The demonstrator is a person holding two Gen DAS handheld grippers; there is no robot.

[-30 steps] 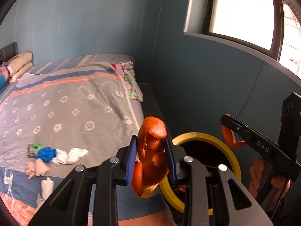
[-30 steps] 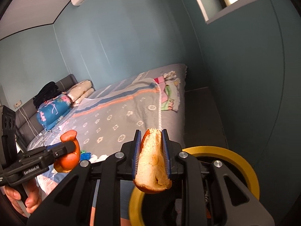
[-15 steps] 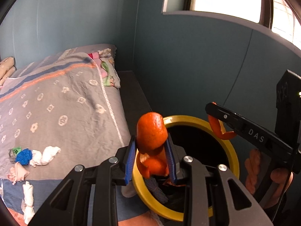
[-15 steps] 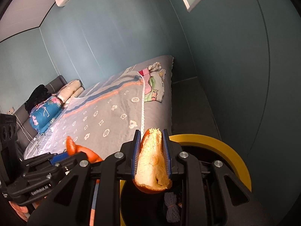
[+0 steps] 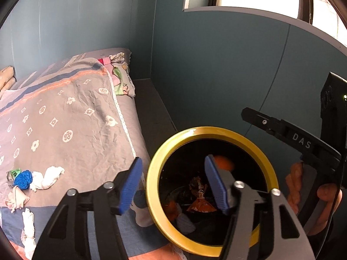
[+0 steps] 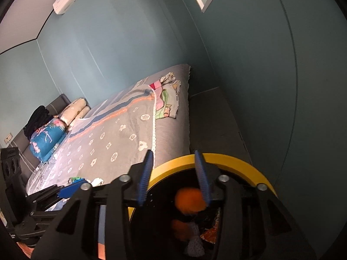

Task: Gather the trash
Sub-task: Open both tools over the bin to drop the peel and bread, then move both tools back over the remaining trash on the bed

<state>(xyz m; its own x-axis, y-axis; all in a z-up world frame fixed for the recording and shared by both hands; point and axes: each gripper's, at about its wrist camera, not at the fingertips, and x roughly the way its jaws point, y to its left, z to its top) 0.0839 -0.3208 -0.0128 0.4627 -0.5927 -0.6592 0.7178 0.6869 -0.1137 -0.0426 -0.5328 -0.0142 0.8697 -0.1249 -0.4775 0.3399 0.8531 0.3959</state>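
A black bin with a yellow rim point(image 5: 151, 179) stands beside the bed, right under both grippers. My left gripper point(image 5: 173, 184) hangs over its left rim, jaws opening, nothing between the blue pads. A blurred orange peel point(image 5: 224, 162) drops inside the bin; another orange piece point(image 5: 172, 210) and a wrapper point(image 5: 200, 199) lie at the bottom. My right gripper point(image 6: 174, 173) is above the yellow rim point(image 6: 238, 162), jaws opening and empty, with a blurred orange peel point(image 6: 189, 199) falling below them. In the left wrist view the right gripper point(image 5: 247, 112) shows side-on, held by a hand.
On the grey patterned bed point(image 5: 71, 117) lie a blue crumpled scrap point(image 5: 22, 178) and white tissues point(image 5: 51, 176) near the front left. Folded clothes point(image 6: 167, 99) sit at the bed's far end. A blue wall point(image 5: 216, 75) stands close behind the bin.
Both grippers held orange peel over the bin; now their jaws have spread, the peels have left the pads and fall into the bin. Both sank closer to the bin first.
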